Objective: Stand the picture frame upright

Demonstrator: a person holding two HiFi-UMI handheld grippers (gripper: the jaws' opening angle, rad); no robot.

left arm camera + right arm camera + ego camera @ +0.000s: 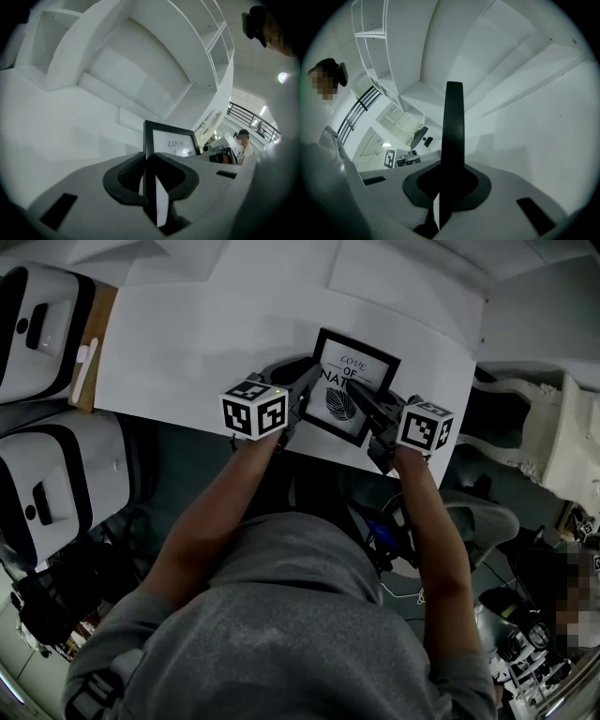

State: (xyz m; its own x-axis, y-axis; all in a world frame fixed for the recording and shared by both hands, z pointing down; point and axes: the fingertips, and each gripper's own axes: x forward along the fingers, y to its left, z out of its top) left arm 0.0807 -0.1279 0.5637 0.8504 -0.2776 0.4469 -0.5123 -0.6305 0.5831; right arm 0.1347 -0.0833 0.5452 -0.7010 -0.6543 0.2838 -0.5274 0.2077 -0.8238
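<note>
L gripper [302,397] & R gripper [373,416] fingers pinch frame [352,381] at opp. edges, likely to tip it upright on tabletop [187,343].

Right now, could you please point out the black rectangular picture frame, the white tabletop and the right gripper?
Black rectangular picture frame [349,382], head view, on its white printed sheet.
White tabletop [187,348], head view, bare patch left of the frame.
Right gripper [368,404], head view, between its fingertips at the frame's right edge.
</note>
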